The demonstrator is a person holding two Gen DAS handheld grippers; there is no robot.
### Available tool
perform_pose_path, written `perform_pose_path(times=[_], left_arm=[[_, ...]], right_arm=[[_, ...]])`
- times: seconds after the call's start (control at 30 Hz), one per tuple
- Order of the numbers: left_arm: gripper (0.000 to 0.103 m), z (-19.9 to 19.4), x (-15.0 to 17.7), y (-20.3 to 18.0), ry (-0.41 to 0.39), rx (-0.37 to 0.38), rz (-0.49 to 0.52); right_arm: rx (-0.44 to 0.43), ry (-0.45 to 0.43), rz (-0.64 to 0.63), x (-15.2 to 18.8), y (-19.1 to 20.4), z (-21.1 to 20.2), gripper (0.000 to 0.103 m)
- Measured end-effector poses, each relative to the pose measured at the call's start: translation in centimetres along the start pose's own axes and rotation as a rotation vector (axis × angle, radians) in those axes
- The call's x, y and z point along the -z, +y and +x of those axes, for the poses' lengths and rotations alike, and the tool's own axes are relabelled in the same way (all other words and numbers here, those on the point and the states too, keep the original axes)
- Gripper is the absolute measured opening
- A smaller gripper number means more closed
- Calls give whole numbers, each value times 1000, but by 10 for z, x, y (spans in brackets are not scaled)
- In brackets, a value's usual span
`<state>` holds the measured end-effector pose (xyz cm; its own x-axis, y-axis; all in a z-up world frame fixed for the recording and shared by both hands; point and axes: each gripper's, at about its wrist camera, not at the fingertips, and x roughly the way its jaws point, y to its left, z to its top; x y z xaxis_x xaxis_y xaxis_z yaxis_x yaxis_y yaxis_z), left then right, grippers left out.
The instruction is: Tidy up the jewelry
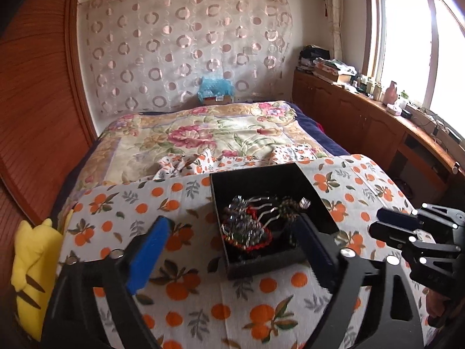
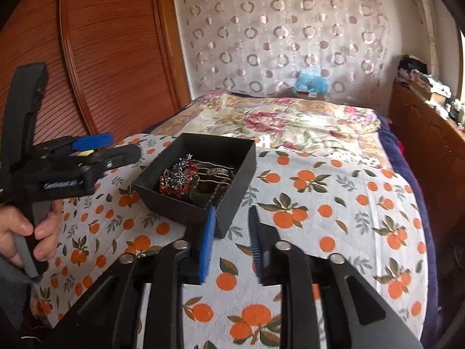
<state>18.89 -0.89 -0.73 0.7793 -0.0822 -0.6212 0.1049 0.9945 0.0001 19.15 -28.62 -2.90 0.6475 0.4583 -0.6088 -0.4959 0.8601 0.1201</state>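
Observation:
A black open box (image 1: 318, 203) (image 2: 241, 174) sits on an orange-print cloth (image 1: 186, 299) (image 2: 334, 212) over a table. It holds a tangle of jewelry (image 1: 250, 221) (image 2: 189, 174): silver hairpins, a red cord and dark beads. My left gripper (image 1: 232, 226) is open, its fingers either side of the box's near end, and empty. It also shows in the right wrist view (image 2: 116, 145). My right gripper (image 2: 232, 215) is open and empty, its tips at the box's near right corner. It shows at the right in the left wrist view (image 1: 377, 221).
A bed with a floral blanket (image 1: 203, 133) (image 2: 290, 122) lies behind the table. A yellow plush toy (image 1: 32, 273) hangs at the table's left edge. A wooden wardrobe (image 2: 101, 52) stands left, and a cluttered wooden counter (image 1: 377, 110) runs under the window on the right.

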Motion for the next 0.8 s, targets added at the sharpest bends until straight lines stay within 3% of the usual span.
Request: perform_pose_path(times=[0.13,0.27,0.63,0.8], left_arm=[[94,-19,12,-1,-15,0,5],[96,-34,21,-1,-18,5,-13],[96,-77,42,-8,-63,-46,-23],[96,-100,53,-10,-102,-55,-33]], right_arm=[[0,-28,13,6,9,-17,49],[-3,-40,26,10,17,-26,54],[95,-132,55,22,33,-65,95],[138,-168,70,27,33,-83,101]])
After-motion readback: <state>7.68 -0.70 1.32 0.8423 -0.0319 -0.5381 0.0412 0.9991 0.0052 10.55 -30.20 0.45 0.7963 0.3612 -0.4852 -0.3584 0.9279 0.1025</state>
